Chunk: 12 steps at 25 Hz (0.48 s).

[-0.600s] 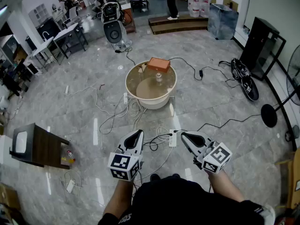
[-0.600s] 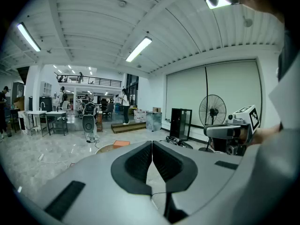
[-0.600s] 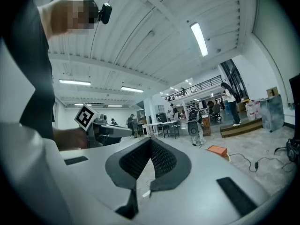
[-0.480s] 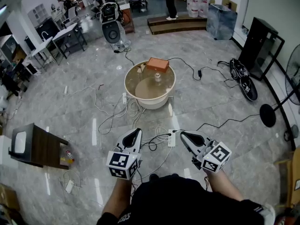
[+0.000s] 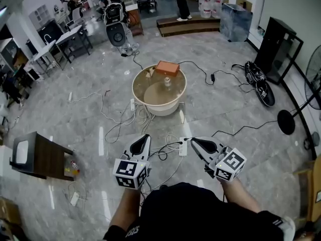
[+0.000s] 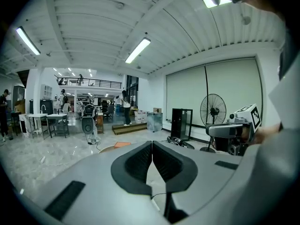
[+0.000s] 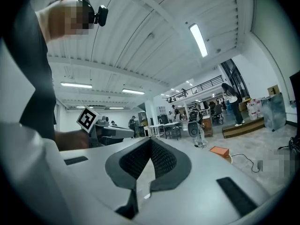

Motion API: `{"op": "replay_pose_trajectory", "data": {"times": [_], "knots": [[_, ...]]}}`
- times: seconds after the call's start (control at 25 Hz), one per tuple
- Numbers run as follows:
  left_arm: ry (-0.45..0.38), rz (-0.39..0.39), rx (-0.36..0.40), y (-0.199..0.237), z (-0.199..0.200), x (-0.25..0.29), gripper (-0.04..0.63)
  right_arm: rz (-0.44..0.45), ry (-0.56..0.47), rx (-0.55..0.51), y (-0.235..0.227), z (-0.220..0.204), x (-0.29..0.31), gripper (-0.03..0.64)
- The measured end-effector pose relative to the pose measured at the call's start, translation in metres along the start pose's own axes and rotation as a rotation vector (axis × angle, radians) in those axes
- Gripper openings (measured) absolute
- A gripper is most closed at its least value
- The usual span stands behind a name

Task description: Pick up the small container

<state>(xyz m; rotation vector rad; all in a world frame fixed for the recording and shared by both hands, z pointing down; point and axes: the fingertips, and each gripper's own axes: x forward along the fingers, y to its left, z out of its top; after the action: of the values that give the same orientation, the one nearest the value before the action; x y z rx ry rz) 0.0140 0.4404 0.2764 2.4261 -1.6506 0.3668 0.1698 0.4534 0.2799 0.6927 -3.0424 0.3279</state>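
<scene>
Head view shows your left claw (image 5: pixel 144 137) and right claw (image 5: pixel 193 141) pressed together, empty; pinch the small pale container (image 5: pixel 167 83), probably light, by its sides.

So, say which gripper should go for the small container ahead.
Left, narrowly: the left gripper points straight at the small container; the right gripper angles across. Both shut, empty, similarly far.

No words, numbers or brand names can be read in any of the views. The only printed signs are black-and-white square coded patterns. One set stands on the white marker cube (image 5: pixel 129 173) of the left tongs (image 5: pixel 145 136), another on the matching cube (image 5: pixel 230 164) of the right tongs (image 5: pixel 193 140). They carry no letters or digits. Any print on the white containers (image 5: pixel 208 5) stacked by the far wall is too small to read.
</scene>
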Motion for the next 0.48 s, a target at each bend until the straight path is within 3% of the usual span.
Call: {"op": "replay_pose_trajectory", "data": {"times": [0.24, 0.48], "knots": [[0.016, 0.016, -0.020, -0.021, -0.017, -0.002, 0.018, 0.055, 0.018, 0.041, 0.004, -0.016, -0.018, 0.014], [0.053, 0.014, -0.038, -0.023, -0.030, 0.006, 0.019, 0.050, 0.052, 0.078, -0.007, -0.030, -0.020, 0.014]]}}
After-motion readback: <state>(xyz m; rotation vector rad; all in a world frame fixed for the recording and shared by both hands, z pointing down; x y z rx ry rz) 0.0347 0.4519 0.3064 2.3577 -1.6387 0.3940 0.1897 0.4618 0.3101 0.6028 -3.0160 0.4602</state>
